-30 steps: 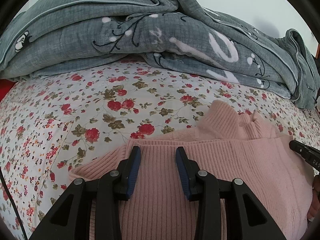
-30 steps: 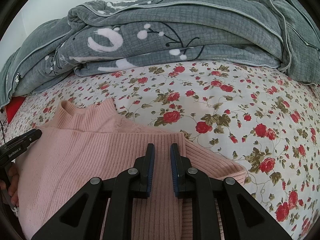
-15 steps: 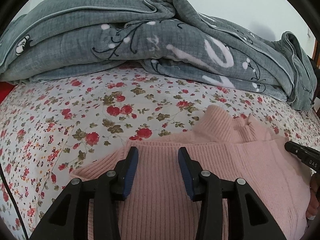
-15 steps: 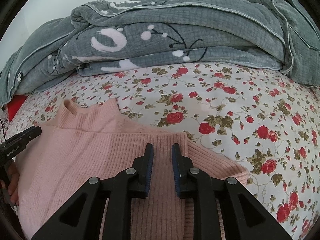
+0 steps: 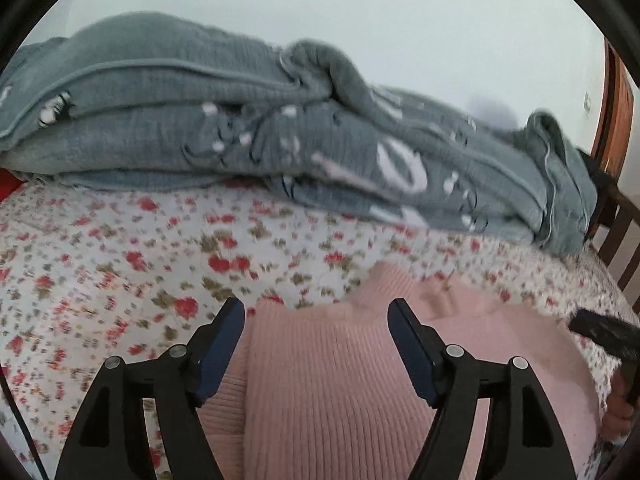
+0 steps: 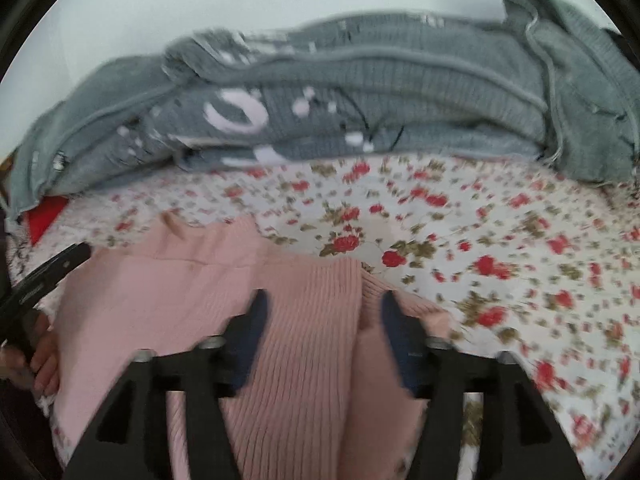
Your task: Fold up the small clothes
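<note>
Both wrist views are motion-blurred, so the white marks on the grey quilt (image 5: 280, 140) cannot be read, nor can the small lettering on the other tool seen at each frame edge. A pink ribbed sweater (image 5: 340, 392) lies folded on the floral bed sheet (image 5: 100, 248) (its lower part is cut off). The left tongs (image 5: 316, 312) and right tongs (image 6: 324, 304) are spread wide, each straddling a folded sweater edge, gripping nothing.

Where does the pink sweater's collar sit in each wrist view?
Left wrist: collar right of centre, just above the right tong tip.
Right wrist: collar left of centre, up-left of the tongs.
Shared landmark: grey blanket behind it.
</note>
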A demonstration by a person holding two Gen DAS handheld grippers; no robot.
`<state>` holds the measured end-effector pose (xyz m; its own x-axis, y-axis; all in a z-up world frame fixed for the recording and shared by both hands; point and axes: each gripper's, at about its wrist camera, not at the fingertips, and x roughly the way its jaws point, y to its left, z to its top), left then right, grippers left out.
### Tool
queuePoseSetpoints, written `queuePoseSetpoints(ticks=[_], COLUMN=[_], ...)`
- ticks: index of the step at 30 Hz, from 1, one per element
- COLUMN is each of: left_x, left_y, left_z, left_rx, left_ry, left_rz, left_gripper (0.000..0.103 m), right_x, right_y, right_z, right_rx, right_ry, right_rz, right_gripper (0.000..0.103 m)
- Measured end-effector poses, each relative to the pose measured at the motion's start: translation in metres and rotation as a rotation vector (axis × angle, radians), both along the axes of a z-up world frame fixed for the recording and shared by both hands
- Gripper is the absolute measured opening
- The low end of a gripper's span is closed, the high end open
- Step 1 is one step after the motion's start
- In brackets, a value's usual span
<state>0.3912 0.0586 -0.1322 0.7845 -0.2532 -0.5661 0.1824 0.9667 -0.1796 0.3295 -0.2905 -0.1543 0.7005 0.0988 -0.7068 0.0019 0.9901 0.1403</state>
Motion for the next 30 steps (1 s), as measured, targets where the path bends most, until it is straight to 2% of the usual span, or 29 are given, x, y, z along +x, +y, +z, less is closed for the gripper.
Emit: queuePoseSetpoints(ticks=[2,4,7,10,12,18,21,24,25,26,28,30], left_x=[-0.010,-0.023,-0.048,-0.067,-0.079,-0.087,-0.073,-0.058,-0.054,-0.052,-0.047,-0.042], left_y=[0.004,0.012,0.031,0.045,0.053,0.057,0.050,0.048,0.051,0.054,0.060,0.059], left_z=[0.010,0.018,0.022,0.015,0.006,-0.020,-0.034,-0.045,-0.047,-0.048,-0.049,-0.050], left_rx=[0.014,-0.016,-0.039,-0.037,-0.066,-0.081,-0.132,-0.171,-0.204,-0.234,-0.278,-0.286], left_ry=[-0.009,0.011,0.039,0.086,0.132,0.208,0.290,0.344,0.349,0.347,0.345,0.344], left_rz=[0.020,0.011,0.034,0.050,0.038,0.030,-0.016,-0.019,-0.012,-0.007,0.001,0.016], left_gripper=[0.072,0.073,0.076,0.077,0.077,0.077,0.077,0.077,0.077,0.077,0.075,0.074], right_x=[-0.024,-0.040,-0.056,-0.051,-0.043,-0.039,-0.040,-0.042,-0.043,-0.044,-0.044,-0.043], right_y=[-0.007,-0.015,-0.028,-0.032,-0.028,-0.017,-0.021,-0.027,-0.028,-0.029,-0.030,-0.029], right_z=[0.009,0.012,0.001,-0.021,-0.034,-0.042,-0.044,-0.044,-0.043,-0.041,-0.041,-0.042], right_rx=[-0.005,-0.001,0.066,0.137,0.176,0.139,0.166,0.185,0.187,0.193,0.242,0.251], right_ry=[-0.037,-0.042,-0.011,0.061,0.104,0.088,0.079,0.069,0.066,0.063,0.064,0.071], right_rz=[-0.001,-0.007,-0.030,-0.034,-0.033,-0.007,0.004,-0.013,-0.015,-0.015,0.023,0.032], right_gripper=[0.085,0.087,0.087,0.087,0.087,0.087,0.084,0.075,0.071,0.062,0.050,0.050])
